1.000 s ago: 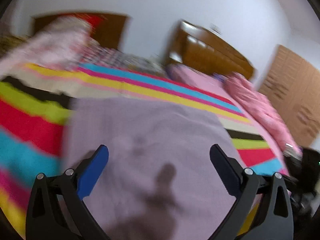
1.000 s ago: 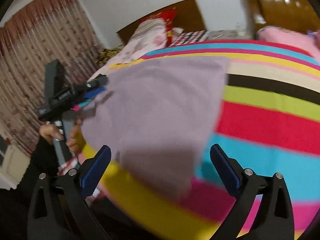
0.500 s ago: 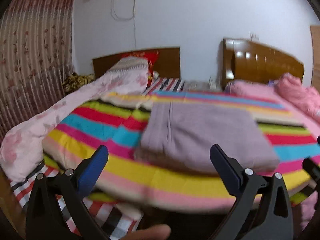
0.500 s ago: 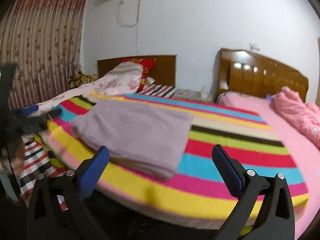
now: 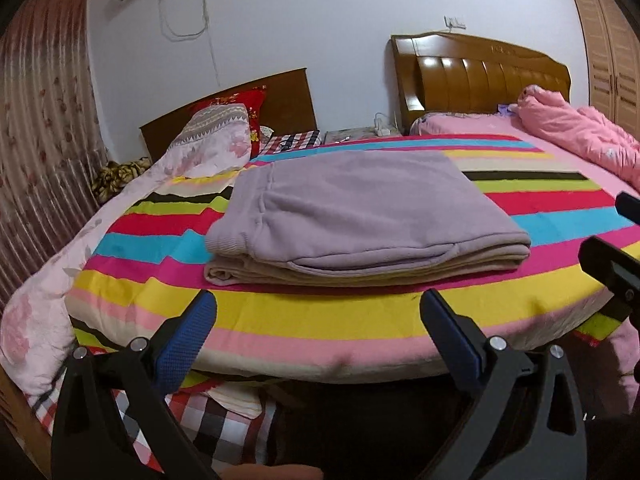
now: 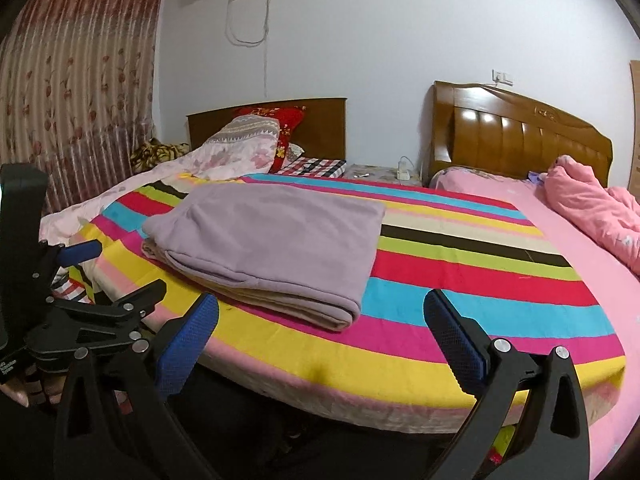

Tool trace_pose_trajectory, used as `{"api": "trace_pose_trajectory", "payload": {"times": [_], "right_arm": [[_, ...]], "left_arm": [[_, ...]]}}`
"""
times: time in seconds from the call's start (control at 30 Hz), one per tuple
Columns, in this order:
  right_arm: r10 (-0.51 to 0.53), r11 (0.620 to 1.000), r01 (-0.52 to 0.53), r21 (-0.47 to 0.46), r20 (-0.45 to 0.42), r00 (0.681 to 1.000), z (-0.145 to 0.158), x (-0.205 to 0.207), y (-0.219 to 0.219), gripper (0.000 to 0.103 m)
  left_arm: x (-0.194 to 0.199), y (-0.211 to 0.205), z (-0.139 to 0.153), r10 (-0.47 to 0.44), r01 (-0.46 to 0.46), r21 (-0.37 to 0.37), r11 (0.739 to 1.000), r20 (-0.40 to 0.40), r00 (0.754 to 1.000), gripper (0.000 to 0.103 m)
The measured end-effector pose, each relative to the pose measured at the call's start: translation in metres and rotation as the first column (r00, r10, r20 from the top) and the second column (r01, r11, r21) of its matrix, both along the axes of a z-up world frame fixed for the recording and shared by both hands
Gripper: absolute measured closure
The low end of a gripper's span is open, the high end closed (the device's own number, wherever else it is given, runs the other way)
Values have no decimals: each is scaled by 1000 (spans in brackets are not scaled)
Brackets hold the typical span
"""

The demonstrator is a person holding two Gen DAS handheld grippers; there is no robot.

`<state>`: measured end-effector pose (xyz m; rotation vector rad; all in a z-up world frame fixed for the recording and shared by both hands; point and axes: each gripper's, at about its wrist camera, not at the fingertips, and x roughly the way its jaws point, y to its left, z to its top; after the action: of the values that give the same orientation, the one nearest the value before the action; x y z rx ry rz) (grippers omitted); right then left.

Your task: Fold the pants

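Observation:
The lilac pants lie folded into a flat rectangle on the striped bed cover, with a beige layer showing along the near edge. My left gripper is open and empty, held off the foot of the bed, short of the pants. My right gripper is open and empty too, back from the bed edge, to the right of the pants. In the right wrist view the left gripper's body shows at far left, held by a hand.
A floral pink quilt drapes the bed's left side. A pink duvet is bunched at far right by the wooden headboard. A red pillow leans on a second headboard. Curtains hang at left.
Both grippers have pulled back from right over the pants to beyond the foot of the bed. The pants stay folded on the cover.

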<state>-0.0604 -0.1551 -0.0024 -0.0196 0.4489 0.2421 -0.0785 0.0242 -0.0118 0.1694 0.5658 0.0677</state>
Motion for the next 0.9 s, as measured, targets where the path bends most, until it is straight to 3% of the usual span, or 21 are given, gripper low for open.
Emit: {"api": "trace_pose_trajectory", "payload": {"times": [0.17,0.9], "right_arm": [[-4,1000,4,11,-6,1000,-2,-2,-5,4],[-4,1000,4,20,-33,999,-6,2,-5,4]], "left_arm": [[-3,5,4,7,-7,-37,999,18,1000,1],[-1,5,2,-5,5,-40,999,12,1000,1]]}}
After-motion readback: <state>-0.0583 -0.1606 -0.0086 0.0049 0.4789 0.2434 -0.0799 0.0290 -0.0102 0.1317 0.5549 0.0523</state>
